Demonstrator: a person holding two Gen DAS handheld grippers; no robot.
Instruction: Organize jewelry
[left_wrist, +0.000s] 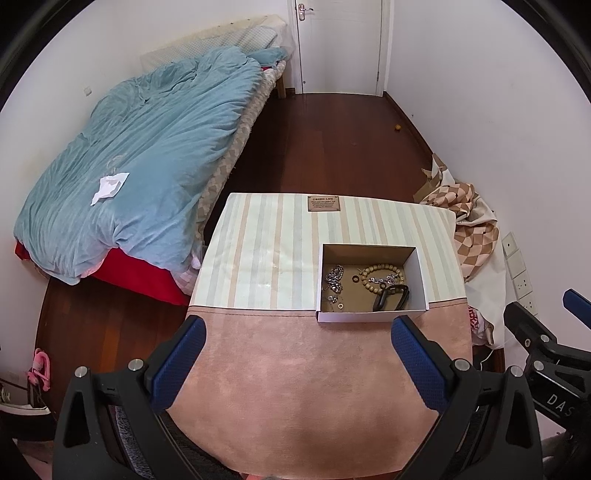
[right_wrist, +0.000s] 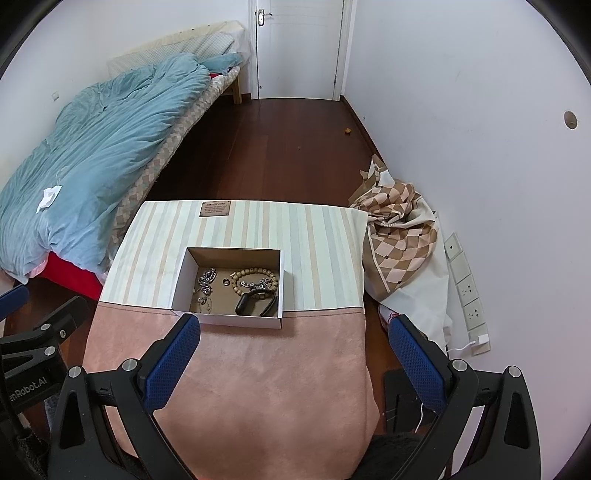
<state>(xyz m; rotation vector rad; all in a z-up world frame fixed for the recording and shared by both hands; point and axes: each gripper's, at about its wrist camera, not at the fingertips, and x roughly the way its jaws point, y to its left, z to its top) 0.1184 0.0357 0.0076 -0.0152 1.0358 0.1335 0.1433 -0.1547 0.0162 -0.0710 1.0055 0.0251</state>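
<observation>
A white cardboard box stands on a cloth-covered table. Inside lie a wooden bead bracelet, a silver chain, a black band and small rings. My left gripper is open and empty, above the pink cloth just in front of the box. My right gripper is open and empty, in front of and to the right of the box. Each gripper shows at the edge of the other's view.
A bed with a blue duvet stands left of the table. A checkered cloth heap lies on the floor to the right by the wall. Dark wooden floor leads to a white door.
</observation>
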